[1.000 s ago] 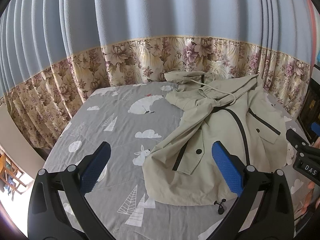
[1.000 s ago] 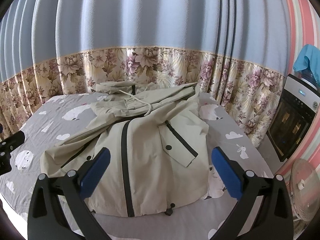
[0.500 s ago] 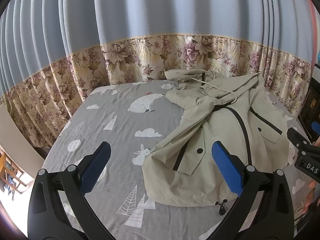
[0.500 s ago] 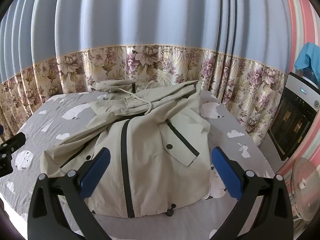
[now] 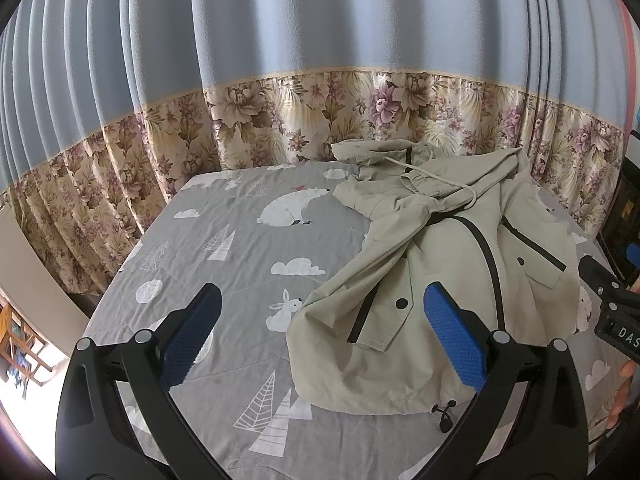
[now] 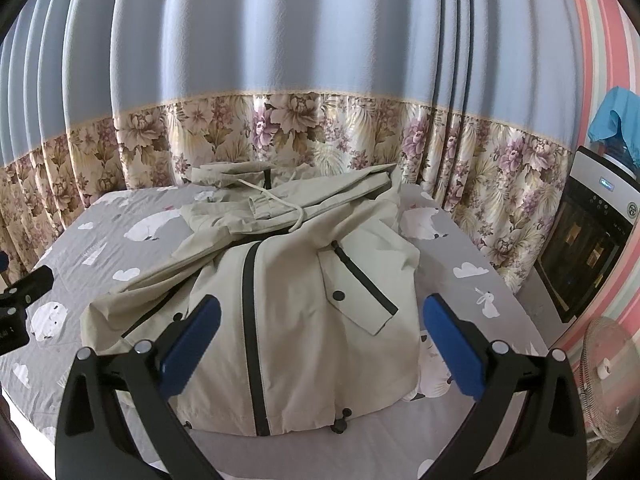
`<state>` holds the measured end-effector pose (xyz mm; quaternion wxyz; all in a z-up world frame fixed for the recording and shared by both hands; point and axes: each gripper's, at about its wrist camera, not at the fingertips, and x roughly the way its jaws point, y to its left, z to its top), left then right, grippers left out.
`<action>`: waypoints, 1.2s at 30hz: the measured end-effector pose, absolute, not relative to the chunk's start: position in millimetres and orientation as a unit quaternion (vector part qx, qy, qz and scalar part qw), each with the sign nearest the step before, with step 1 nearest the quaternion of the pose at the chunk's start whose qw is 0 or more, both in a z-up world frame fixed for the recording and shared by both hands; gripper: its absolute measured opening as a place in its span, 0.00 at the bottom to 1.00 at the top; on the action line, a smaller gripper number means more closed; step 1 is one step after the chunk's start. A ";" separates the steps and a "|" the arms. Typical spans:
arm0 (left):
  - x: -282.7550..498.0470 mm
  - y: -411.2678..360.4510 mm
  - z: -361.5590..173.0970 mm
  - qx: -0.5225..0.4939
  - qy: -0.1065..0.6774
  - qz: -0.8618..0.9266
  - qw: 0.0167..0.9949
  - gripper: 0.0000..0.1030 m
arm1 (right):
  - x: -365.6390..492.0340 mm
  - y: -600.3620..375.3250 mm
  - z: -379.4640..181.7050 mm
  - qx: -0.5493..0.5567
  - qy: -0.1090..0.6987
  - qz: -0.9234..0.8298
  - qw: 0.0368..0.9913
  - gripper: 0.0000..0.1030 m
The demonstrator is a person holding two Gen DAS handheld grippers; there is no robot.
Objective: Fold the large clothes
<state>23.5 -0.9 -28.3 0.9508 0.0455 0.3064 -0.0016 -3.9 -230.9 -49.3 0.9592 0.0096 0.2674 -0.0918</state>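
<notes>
Beige jacket (image 6: 304,312) lies rumpled on bed (image 6: 460,432).

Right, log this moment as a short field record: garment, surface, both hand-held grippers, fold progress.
garment: pale green hooded jacket, front up, black zip, sleeves crumpled across the chest
surface: grey animal-print bedsheet
left hand-held gripper: open, empty, above the sheet near the jacket's hem corner
right hand-held gripper: open, empty, over the jacket's lower front
fold progress: not started, jacket untouched
backdrop: blue and floral curtain
</notes>
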 end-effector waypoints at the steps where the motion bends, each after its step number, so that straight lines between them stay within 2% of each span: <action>1: 23.8 -0.9 -29.2 0.046 0.306 -0.001 0.951 0.97 | -3.5 -230.6 -49.4 0.009 0.268 -0.092 0.959 0.98; 36: 28.1 -0.7 -32.9 0.050 0.311 -0.003 0.949 0.97 | -0.8 -228.9 -57.7 -0.027 0.260 -0.096 0.961 0.98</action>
